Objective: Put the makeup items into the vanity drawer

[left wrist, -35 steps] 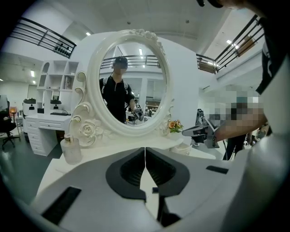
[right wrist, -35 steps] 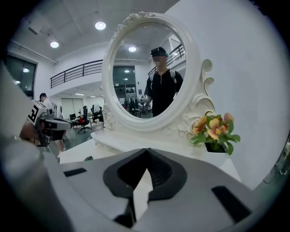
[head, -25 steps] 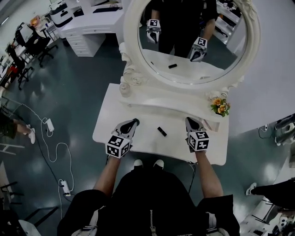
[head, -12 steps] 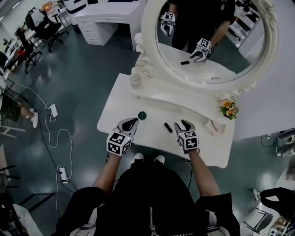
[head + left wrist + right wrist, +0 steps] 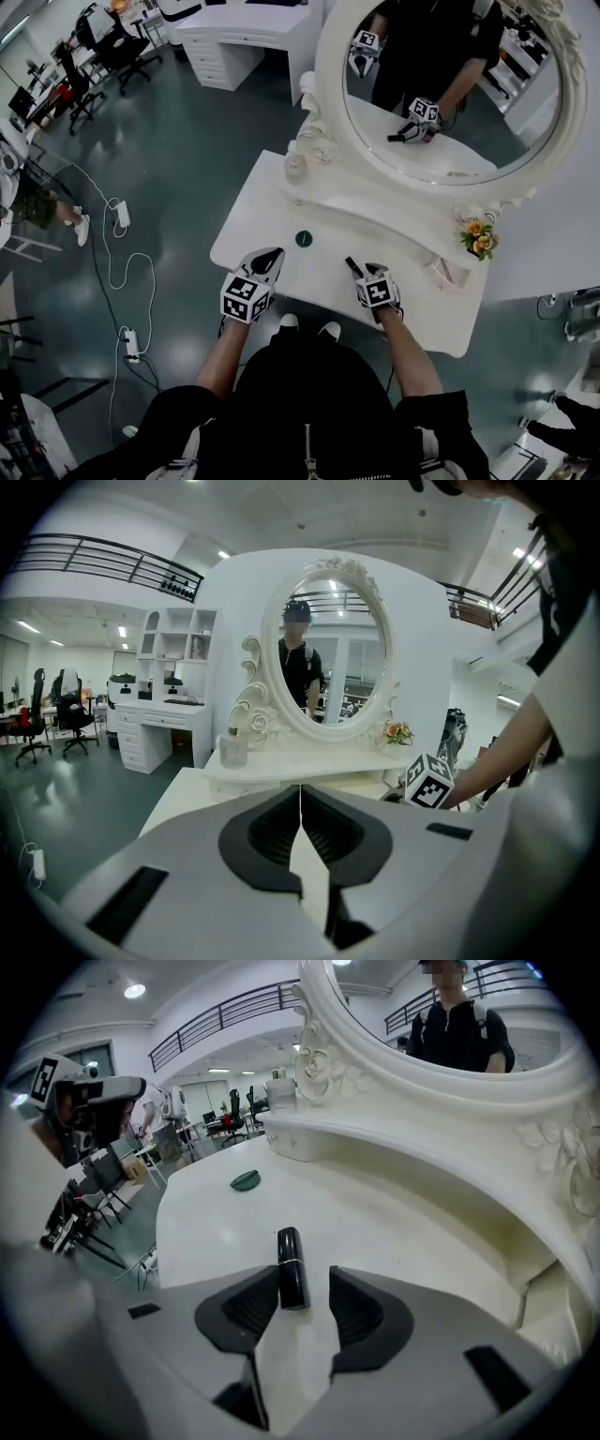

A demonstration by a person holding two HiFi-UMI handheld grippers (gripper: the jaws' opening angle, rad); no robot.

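The right tongs (image 5: 303, 1283), which have just been spreading wide, straddle the black lipstick (image 5: 290, 1252) lying on the white desk (image 5: 272, 225) without pinching it; the left tongs (image 5: 300, 799) are pressed together, empty

Glossy black lipstick tube (image 5: 292, 1279) on a smooth, satin-white vanity top (image 5: 394, 1232).

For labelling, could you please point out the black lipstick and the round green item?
black lipstick (image 5: 292, 1274): right gripper view, middle of the tube.
round green item (image 5: 304, 238): head view, centre of its top.
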